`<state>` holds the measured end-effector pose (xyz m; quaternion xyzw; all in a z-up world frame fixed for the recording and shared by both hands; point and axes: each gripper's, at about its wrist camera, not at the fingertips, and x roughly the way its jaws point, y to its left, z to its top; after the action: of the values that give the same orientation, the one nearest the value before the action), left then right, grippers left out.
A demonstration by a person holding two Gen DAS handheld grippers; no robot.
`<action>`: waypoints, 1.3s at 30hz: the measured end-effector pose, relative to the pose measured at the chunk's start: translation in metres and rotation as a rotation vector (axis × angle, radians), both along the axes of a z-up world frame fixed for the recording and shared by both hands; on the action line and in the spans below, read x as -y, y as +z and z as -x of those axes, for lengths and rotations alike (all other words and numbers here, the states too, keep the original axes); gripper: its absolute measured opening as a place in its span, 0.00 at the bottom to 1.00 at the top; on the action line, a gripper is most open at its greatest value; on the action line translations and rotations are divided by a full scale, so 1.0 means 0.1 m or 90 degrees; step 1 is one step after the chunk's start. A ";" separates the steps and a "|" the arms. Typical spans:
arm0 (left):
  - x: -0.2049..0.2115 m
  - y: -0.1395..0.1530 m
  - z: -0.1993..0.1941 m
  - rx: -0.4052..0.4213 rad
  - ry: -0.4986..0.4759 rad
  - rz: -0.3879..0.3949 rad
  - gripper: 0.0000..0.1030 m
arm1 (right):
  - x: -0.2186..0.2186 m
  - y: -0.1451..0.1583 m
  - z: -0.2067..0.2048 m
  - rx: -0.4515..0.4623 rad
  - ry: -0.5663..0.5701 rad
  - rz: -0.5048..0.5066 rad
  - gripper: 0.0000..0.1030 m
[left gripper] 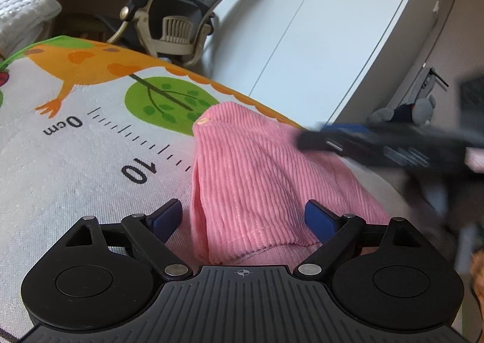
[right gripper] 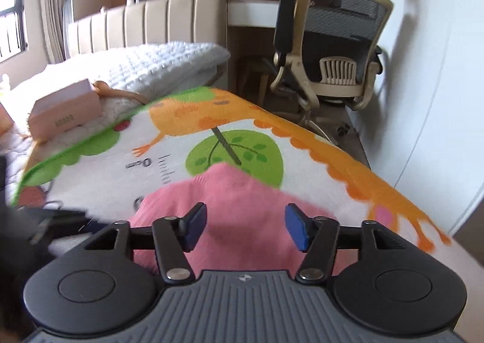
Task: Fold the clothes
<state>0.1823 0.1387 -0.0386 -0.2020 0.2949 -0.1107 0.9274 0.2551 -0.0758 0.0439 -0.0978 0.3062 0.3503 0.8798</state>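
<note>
Pink corduroy garment: bunched between spread fingers of left gripper; right gripper likewise spread, empty. Risk: grabbing several layers, crooked fold.

A printed play mat with a giraffe and a ruler covers the surface; a pink corduroy garment lies on it.

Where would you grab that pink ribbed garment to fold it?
Probably the near hem of the pink garment, coming in low from the front. That stitched edge lifts slightly off the mat, giving the open left gripper a lip for its fingers to close on.
</note>
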 end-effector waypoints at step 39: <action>0.08 0.28 0.48 0.036 0.023 -0.107 0.94 | 0.78 -0.50 0.90 0.133 -0.019 0.154 0.18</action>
<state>0.1346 0.1306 -0.0111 -0.1257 0.2735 -0.0747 0.9507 0.1655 -0.1535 -0.0061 -0.2347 0.2544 0.2859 0.8936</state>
